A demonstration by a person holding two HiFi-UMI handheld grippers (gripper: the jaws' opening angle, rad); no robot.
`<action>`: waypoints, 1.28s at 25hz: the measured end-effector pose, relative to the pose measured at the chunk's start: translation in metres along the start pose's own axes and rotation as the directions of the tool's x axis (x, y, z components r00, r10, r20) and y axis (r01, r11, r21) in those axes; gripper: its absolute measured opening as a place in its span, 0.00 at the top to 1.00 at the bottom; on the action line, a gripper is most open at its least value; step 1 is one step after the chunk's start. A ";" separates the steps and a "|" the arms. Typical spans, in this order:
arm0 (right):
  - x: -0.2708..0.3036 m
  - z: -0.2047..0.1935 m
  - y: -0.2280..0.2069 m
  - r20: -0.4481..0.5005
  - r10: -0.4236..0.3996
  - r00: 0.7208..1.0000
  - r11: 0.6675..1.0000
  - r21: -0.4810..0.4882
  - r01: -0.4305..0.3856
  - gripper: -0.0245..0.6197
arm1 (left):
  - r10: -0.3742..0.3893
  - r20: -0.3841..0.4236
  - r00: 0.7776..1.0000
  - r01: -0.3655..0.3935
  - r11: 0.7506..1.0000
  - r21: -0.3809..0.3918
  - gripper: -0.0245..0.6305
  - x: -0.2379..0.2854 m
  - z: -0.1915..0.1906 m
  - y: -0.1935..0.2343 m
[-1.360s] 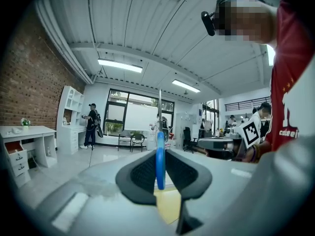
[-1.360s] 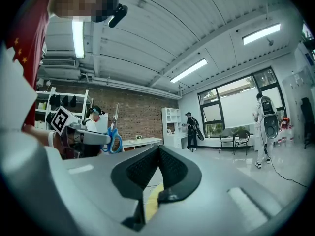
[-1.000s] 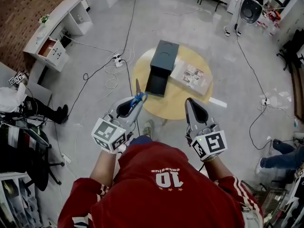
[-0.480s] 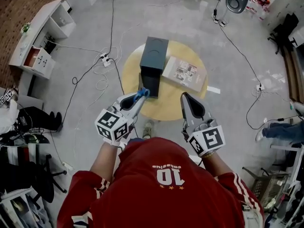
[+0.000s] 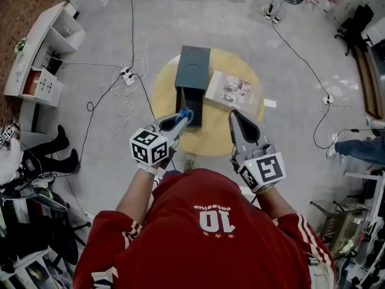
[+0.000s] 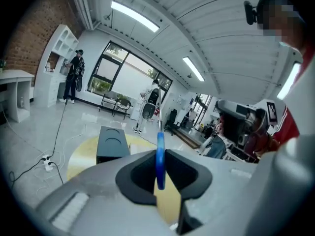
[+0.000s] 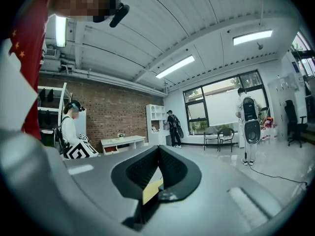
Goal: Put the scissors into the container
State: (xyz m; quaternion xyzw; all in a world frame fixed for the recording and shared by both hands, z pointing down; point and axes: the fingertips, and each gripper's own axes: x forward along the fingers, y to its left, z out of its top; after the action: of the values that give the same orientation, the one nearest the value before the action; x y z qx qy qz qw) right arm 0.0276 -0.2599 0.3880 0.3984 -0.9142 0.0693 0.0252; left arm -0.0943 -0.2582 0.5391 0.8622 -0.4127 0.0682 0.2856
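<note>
In the head view my left gripper (image 5: pixel 182 118) is shut on the blue handle of the scissors (image 5: pixel 183 108), whose blade points away from me over the near end of the dark container (image 5: pixel 194 71). The container stands on a round yellow table (image 5: pixel 212 138). In the left gripper view the blue handle of the scissors (image 6: pixel 160 159) stands edge-on between the jaws of the left gripper (image 6: pixel 160 151), with the container (image 6: pixel 112 142) ahead to the left. My right gripper (image 5: pixel 236 115) hovers over the table's near right part, shut and empty; in its own view the right gripper (image 7: pixel 158 150) has its jaws together.
A printed booklet (image 5: pixel 233 93) lies on the table to the right of the container. Cables and a power strip (image 5: pixel 126 74) run across the floor on the left. White shelves (image 5: pixel 37 59) stand at far left. People's legs show at the left (image 5: pixel 55 150) and right (image 5: pixel 360 147) edges.
My left gripper has carried the scissors forward and to the right, from off the table's left edge to the container's near end. The right gripper has hardly moved.
</note>
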 end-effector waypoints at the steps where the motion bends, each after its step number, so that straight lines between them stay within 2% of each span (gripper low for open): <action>1: 0.004 0.001 0.000 0.001 -0.005 1.000 1.000 0.000 0.005 0.97 | -0.004 -0.018 1.000 0.004 1.000 -0.015 0.89 0.004 -0.005 0.006; 9: 0.020 -0.008 -0.001 -0.018 -0.060 0.998 0.998 -0.001 0.060 0.97 | -0.049 -0.183 0.982 0.020 0.988 -0.156 0.88 0.044 -0.058 0.053; 12: 0.024 -0.015 -0.004 -0.034 -0.078 0.996 0.997 0.005 0.079 0.97 | -0.027 -0.247 0.969 -0.022 0.981 -0.193 0.89 0.057 -0.079 0.071; 17: 0.027 -0.023 -0.002 -0.050 -0.100 0.994 0.995 0.008 0.101 0.97 | 0.013 -0.362 0.932 -0.093 0.974 -0.206 0.88 0.067 -0.113 0.096; 26: 0.027 -0.035 -0.004 -0.071 -0.119 0.990 0.993 0.018 0.121 0.97 | 0.053 -0.438 0.897 -0.167 0.960 -0.226 0.88 0.077 -0.138 0.119; 32: 0.026 -0.036 -0.004 -0.076 -0.121 0.990 0.992 0.026 0.123 0.97 | 0.051 -0.470 0.881 -0.197 0.944 -0.265 0.88 0.085 -0.145 0.124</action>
State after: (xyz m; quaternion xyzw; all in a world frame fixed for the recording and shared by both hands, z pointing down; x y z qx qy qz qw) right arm 0.0121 -0.2764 0.4264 0.4511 -0.8854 0.0965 0.0571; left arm -0.1153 -0.2975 0.7438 0.7387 -0.3944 0.2227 0.4992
